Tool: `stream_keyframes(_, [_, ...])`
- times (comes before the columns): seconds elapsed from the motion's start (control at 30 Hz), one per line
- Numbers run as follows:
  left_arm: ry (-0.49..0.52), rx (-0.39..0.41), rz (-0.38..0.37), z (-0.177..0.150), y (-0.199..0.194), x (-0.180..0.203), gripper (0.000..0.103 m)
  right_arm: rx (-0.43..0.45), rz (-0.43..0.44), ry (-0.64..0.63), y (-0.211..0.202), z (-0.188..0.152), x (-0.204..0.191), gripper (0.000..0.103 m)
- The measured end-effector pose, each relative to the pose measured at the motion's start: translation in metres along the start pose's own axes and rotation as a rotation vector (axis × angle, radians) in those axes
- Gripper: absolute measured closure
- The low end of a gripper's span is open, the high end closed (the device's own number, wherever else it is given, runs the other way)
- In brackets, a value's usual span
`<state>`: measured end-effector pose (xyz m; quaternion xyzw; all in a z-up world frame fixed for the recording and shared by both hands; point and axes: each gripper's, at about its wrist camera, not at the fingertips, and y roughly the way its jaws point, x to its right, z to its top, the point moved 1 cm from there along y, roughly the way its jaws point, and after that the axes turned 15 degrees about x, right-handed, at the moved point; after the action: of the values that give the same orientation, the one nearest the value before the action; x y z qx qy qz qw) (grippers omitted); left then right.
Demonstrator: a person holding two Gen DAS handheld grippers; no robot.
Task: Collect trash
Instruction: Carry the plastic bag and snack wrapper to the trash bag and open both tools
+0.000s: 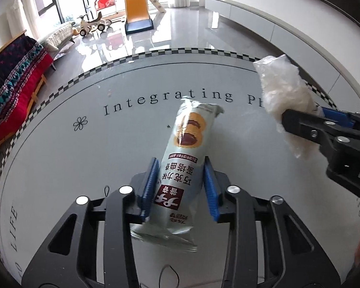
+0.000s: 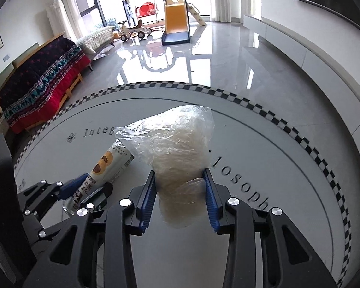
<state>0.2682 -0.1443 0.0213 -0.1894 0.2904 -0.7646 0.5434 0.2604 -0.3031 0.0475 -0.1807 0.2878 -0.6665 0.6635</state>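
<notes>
Currently the left gripper (image 1: 180, 187) clamps a pale-blue biscuit wrapper (image 1: 183, 158) between its blue pads. To its right, the right gripper (image 2: 180, 196) pinches a crumpled clear plastic bag (image 2: 175, 148). Both items are held above the round table (image 1: 60, 158).

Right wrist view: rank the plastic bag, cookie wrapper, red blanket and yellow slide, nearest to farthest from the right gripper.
1. Plastic bag, clamped between the right gripper fingers.
2. Cookie wrapper, just left, held by the left gripper.
3. Red blanket, far left, on the bench beyond the table.
4. Yellow slide, at the windows.
</notes>
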Motion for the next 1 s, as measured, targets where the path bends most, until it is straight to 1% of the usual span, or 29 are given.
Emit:
stream_keyframes(0.13, [-0.002, -0.002, -0.011, -0.009, -0.017, 0.007, 0.069, 0.000, 0.016, 0.012, -0.016, -0.005, -0.001, 0.063])
stream_keyframes(0.23, [0.001, 0.004, -0.023, -0.017, -0.040, 0.009, 0.069, 0.001, 0.022, 0.023, -0.029, -0.007, -0.008, 0.063])
stream_keyframes(0.4, [-0.002, 0.010, -0.027, -0.028, -0.075, 0.013, 0.069, 0.000, 0.037, 0.031, -0.061, -0.016, -0.016, 0.063])
stream_keyframes(0.53, [-0.005, 0.019, -0.030, -0.039, -0.103, 0.014, 0.069, 0.001, 0.045, 0.021, -0.087, -0.022, -0.030, 0.063])
stream_keyframes(0.8, [-0.041, 0.044, -0.020, -0.066, -0.164, -0.001, 0.069, -0.005, 0.066, -0.011, -0.148, -0.051, -0.060, 0.062])
stream_keyframes(1.0, [-0.059, 0.062, -0.008, -0.104, -0.213, -0.008, 0.069, -0.013, 0.106, -0.034, -0.197, -0.085, -0.083, 0.062])
